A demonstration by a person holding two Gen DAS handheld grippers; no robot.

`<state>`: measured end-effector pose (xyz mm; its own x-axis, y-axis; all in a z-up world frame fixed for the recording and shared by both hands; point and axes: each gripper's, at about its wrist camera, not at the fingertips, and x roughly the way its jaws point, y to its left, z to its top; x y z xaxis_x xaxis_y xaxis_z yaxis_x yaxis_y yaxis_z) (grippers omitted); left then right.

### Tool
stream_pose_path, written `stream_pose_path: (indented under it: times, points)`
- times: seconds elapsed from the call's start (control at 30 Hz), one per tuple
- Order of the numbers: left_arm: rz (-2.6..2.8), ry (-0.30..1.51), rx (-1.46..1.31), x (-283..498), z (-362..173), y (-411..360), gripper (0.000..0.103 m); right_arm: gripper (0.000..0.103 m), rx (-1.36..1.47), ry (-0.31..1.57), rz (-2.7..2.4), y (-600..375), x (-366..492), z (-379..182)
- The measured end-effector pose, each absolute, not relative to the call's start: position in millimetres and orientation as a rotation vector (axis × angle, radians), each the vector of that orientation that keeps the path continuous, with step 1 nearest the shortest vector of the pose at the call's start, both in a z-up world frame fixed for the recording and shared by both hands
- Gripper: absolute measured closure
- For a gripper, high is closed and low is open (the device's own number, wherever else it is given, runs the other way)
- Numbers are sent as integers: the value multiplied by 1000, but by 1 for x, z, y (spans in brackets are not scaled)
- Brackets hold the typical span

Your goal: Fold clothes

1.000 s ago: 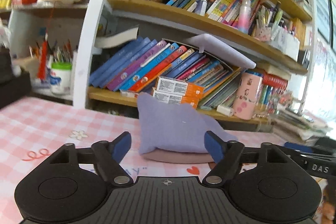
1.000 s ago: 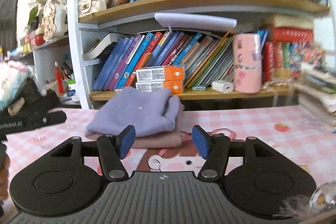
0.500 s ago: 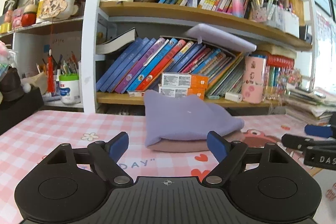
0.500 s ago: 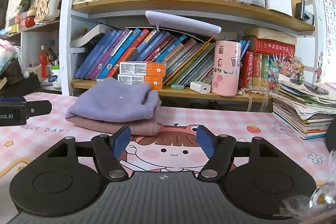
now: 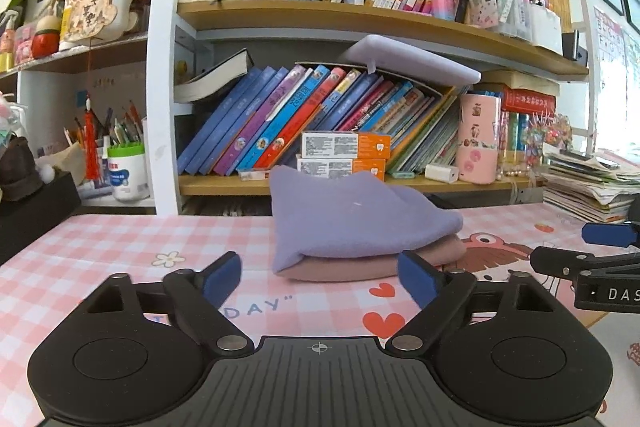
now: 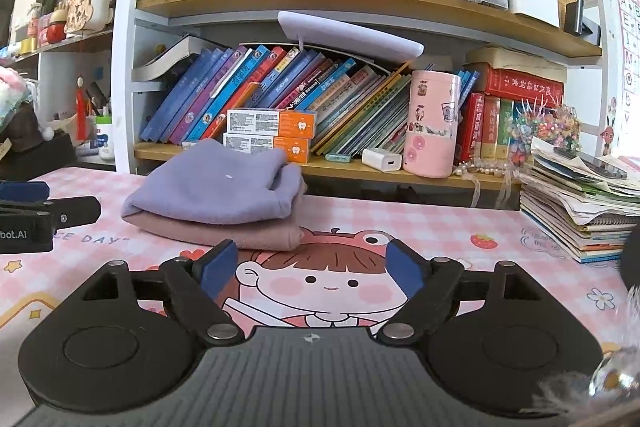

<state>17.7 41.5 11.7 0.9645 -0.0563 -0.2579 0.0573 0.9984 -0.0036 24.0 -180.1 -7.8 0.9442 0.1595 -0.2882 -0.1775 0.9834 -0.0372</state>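
Change: since the earlier frames both views have levelled out, and the jaws of both grippers have just been opening, with nothing between them.
Clothes: a folded lavender fleece garment (image 5: pixel 352 223) lies on top of a folded dusty-pink garment (image 5: pixel 344 269), stacked at centre frame in the left view and left of centre in the right view.
Left gripper (image 5: pixel 320 277): black with blue pads, spread wide and empty, just short of the stack.
Right gripper (image 6: pixel 310 265): likewise wide apart and empty, apart from the stack.
Surface: pink checked cartoon table mat (image 6: pixel 420 227) under the stack.
Behind: wooden bookshelf (image 5: pixel 360 17) with leaning books, two orange-and-white boxes (image 6: pixel 272 135) and a pink cylindrical tin (image 6: pixel 432 125).
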Motion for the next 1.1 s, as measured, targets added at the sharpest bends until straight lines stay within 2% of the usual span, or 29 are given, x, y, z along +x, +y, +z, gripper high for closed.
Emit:
stream_pose_path:
  times: [0.13,0.33,1.1]
  points:
    - [-54,264,13,18,11,40,9,17,-63,290,171,-180,24,-9]
    - [-45,284,29,21,11,38,0,0,-67,303,165,-179,26,-9]
    - [-12,366,39,33,8,36,0,0,-58,361,149,-180,36,-11]
